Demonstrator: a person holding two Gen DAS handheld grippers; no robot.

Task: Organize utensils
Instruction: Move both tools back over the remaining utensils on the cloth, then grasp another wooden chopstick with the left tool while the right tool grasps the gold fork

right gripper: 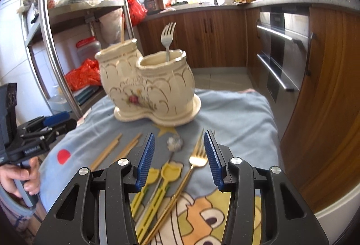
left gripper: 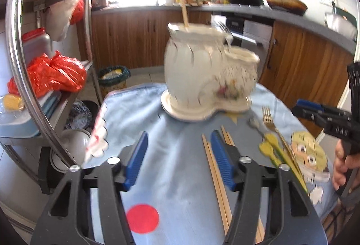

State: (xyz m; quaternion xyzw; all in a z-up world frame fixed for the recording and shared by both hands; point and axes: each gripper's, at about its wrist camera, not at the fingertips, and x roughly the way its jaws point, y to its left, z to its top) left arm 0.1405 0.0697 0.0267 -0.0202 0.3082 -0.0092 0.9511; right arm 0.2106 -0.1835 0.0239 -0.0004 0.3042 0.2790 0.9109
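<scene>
A cream ceramic two-pot holder [right gripper: 153, 87] stands on the blue cloth [right gripper: 236, 119]. A silver fork [right gripper: 167, 38] stands in its lower pot and a wooden chopstick [right gripper: 122, 29] in the taller one. On the cloth lie a gold fork [right gripper: 198, 159], two yellow tulip-handled utensils [right gripper: 171, 173], a small silver ornate piece [right gripper: 174, 142] and loose chopsticks [left gripper: 216, 168]. My right gripper [right gripper: 180, 155] hovers open, with the gold fork's head below and between the jaws. My left gripper [left gripper: 180, 155] is open above the cloth, and the chopsticks lie by its right finger [left gripper: 222, 161].
A steel rack [left gripper: 20, 65] with red bags [left gripper: 56, 74] stands left of the table. Wooden cabinets [right gripper: 326, 110] and an oven [right gripper: 281, 53] run along the right. A bin [left gripper: 113, 76] sits on the floor beyond the table. A hand [right gripper: 20, 175] holds the left gripper's handle.
</scene>
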